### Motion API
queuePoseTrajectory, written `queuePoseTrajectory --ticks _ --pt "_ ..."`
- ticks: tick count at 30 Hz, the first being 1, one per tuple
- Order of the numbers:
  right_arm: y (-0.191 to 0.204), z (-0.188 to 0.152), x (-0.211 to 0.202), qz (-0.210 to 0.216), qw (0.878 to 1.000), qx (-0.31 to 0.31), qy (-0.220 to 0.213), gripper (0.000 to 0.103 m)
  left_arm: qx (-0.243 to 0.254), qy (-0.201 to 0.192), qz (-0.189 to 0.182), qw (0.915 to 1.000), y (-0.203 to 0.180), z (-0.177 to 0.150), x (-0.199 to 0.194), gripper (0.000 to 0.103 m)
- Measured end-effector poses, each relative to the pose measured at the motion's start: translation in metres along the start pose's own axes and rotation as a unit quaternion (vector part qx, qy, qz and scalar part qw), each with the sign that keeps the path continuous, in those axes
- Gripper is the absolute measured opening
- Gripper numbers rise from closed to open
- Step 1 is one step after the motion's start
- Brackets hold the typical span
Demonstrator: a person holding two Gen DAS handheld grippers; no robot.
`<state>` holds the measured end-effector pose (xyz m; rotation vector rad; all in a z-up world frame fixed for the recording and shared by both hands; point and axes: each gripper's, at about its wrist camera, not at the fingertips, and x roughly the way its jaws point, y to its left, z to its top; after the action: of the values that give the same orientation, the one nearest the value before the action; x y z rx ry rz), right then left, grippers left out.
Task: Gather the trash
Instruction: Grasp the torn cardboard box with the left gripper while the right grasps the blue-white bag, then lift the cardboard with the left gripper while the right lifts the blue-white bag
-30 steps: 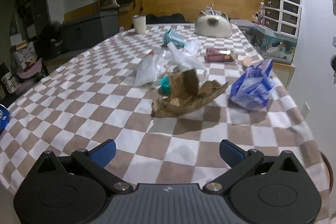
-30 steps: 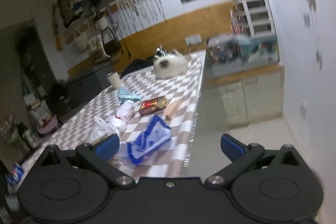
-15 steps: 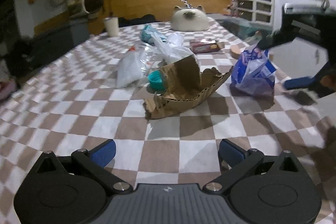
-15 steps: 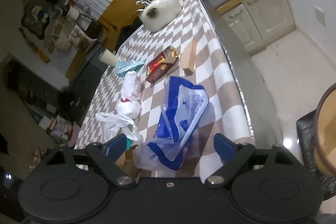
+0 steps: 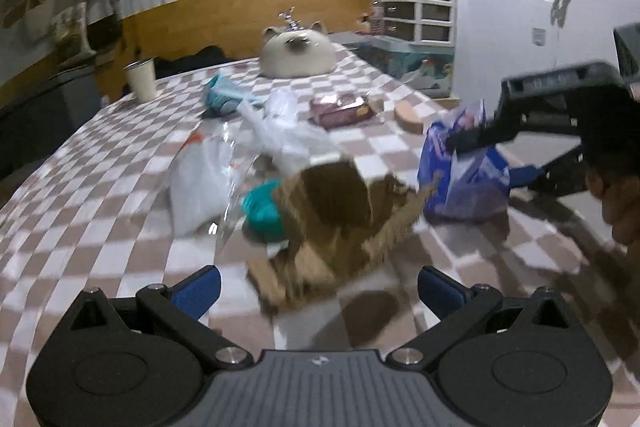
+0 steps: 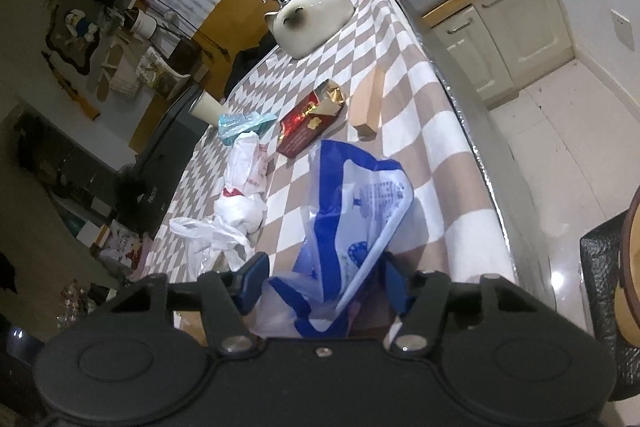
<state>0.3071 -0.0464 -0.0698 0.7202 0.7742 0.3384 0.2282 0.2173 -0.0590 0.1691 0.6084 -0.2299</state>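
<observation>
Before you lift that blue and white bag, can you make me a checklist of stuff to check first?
1. Blue and white plastic bag between the right gripper fingers: ok, jaws closing around it.
2. Pads pressing firmly on the bag: cannot tell.
3. Left gripper open and empty: ok.
4. Torn cardboard just ahead of the left gripper, nothing between: ok.
5. Red snack packet and wooden block lying apart from the bag: ok.
6. Bag empty inside: cannot tell.
</observation>
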Motion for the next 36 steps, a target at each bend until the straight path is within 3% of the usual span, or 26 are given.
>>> queuePoseTrajectory --ticks 4,10,13,17,26,36 --pt "-0.002 0.003 0.002 0.001 1.000 -0.004 0.002 0.057 0.016 0.003 -0.017 0.9997 0.005 0.010 0.016 0.101" --pt "-0.001 0.006 0.001 0.005 1.000 -0.020 0.008 0.049 0.018 0.033 -0.044 0.9983 0.007 0.014 0.039 0.087" --pt "0.002 0.006 -0.003 0.009 0.999 -0.038 0.009 0.044 0.005 0.024 -0.050 0.9984 0.007 0.012 0.039 0.075" --pt "0.003 0.005 -0.010 0.012 0.998 -0.062 0.015 0.040 0.008 0.015 -0.028 0.9995 -0.004 0.009 0.032 0.065" --pt "0.006 -0.003 -0.032 0.003 0.993 -0.114 0.017 0.032 -0.009 -0.002 0.008 0.9999 -0.029 -0.002 0.009 0.061" --pt "0.006 -0.016 -0.075 0.006 0.988 -0.155 0.004 0.030 -0.081 -0.031 0.050 0.9949 -0.045 -0.002 -0.035 0.060"
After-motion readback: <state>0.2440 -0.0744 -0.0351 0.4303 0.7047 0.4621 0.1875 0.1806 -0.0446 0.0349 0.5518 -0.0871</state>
